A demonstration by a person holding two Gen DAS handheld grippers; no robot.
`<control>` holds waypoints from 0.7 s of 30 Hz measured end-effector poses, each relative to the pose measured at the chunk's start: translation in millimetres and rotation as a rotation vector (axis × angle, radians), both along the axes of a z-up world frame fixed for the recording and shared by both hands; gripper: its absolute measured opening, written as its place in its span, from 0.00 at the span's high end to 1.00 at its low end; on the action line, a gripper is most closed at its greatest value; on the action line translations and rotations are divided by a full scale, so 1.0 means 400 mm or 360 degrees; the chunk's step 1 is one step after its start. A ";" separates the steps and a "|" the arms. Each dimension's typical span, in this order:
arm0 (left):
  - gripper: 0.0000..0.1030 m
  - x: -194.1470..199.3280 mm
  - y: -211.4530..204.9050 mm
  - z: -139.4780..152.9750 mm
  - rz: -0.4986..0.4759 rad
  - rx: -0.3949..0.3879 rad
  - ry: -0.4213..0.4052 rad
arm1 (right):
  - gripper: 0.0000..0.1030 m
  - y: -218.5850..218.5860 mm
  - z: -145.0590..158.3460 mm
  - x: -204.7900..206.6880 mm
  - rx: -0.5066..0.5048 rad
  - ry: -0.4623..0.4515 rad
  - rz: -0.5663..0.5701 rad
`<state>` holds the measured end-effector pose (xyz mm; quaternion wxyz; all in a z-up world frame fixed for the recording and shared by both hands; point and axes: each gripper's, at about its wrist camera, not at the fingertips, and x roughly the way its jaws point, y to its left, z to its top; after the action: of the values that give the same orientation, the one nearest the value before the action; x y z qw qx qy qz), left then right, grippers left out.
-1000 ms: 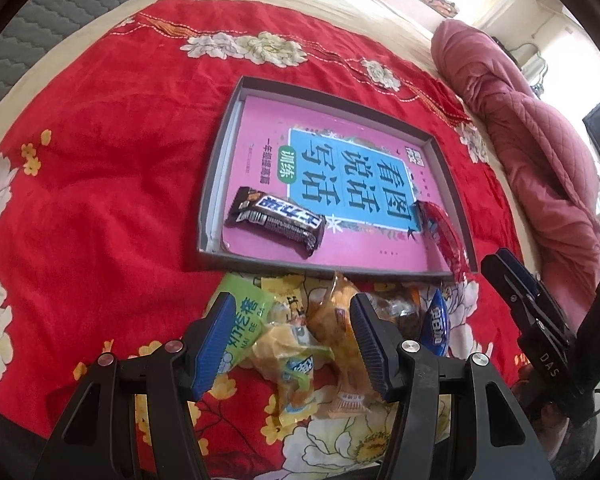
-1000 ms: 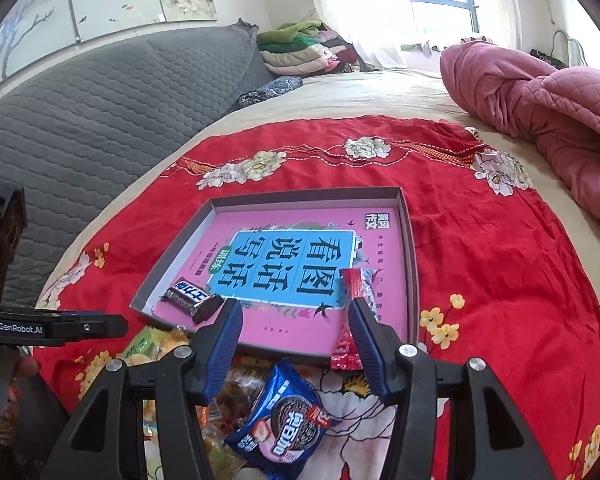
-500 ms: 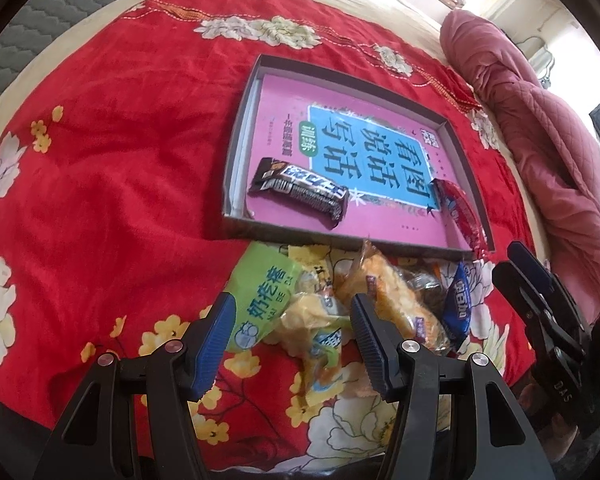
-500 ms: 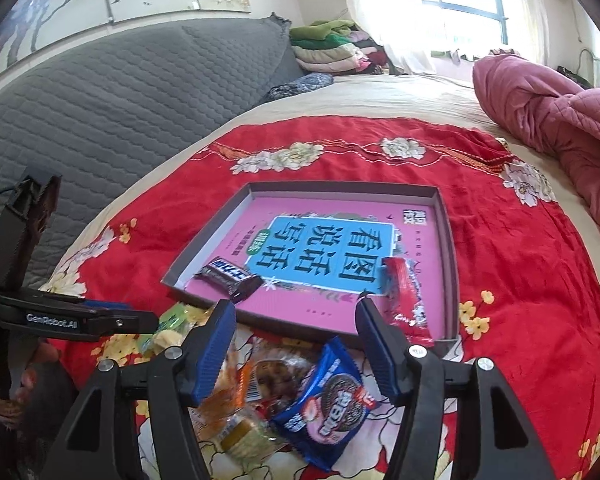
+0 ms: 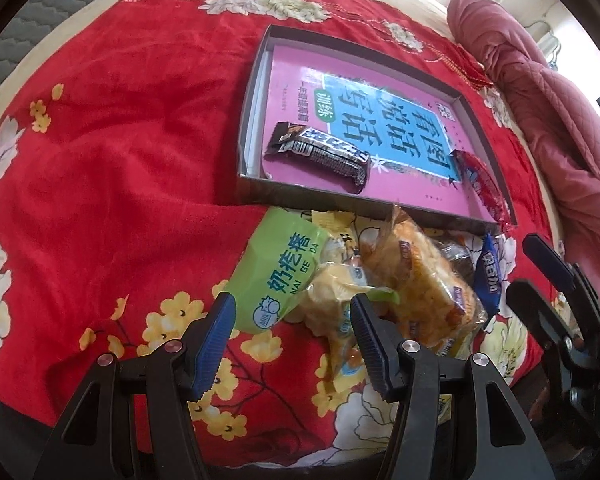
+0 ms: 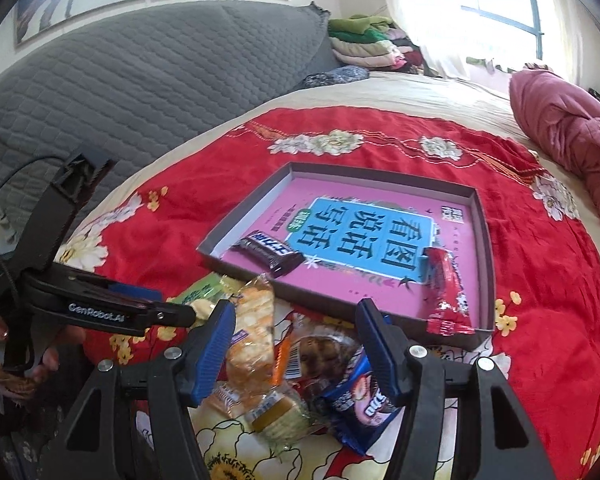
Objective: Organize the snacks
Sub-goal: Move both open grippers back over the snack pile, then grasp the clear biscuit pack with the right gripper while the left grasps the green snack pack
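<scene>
A shallow grey box (image 5: 260, 190) (image 6: 485, 240) with a pink book in it lies on the red floral cloth. In it are a dark chocolate bar (image 5: 320, 152) (image 6: 270, 255) and a red snack stick (image 5: 484, 184) (image 6: 446, 292). A loose pile lies in front of the box: a green milk-snack bag (image 5: 284, 276), a yellow packet (image 5: 332, 292), an orange cracker pack (image 5: 424, 280) (image 6: 252, 328) and a blue Oreo pack (image 5: 488, 276) (image 6: 364, 408). My left gripper (image 5: 292, 340) is open, low over the green and yellow packets. My right gripper (image 6: 296, 348) is open over the pile's right side.
The red cloth (image 5: 100, 152) covers a bed. A pink quilt (image 5: 548, 120) (image 6: 572, 132) lies bunched at the right. A grey padded headboard (image 6: 140, 72) and folded clothes (image 6: 364, 40) stand at the back. Each gripper shows in the other's view: (image 5: 560, 300), (image 6: 100, 304).
Both grippers have drawn back toward me from the box. The pile of snacks now fills more of each view. Both stay open and empty.
</scene>
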<state>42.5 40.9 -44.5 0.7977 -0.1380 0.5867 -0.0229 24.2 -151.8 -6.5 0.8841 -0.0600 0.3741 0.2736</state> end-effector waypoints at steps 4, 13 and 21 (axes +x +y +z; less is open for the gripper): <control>0.39 0.004 -0.003 -0.010 -0.0008 -0.0030 0.0008 | 0.40 0.016 -0.009 -0.009 -0.0022 0.0014 0.0061; 0.35 0.012 -0.007 -0.032 -0.0026 -0.0071 0.0021 | 0.40 0.056 -0.047 -0.022 -0.0108 0.0070 0.0171; 0.32 0.022 0.002 -0.057 -0.0016 -0.0132 0.0027 | 0.40 0.082 -0.074 -0.031 -0.0163 0.0072 0.0234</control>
<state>51.3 41.7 -67.4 0.7861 -0.1683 0.5926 -0.0500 11.9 -119.1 -35.9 0.8488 -0.1262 0.4019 0.3195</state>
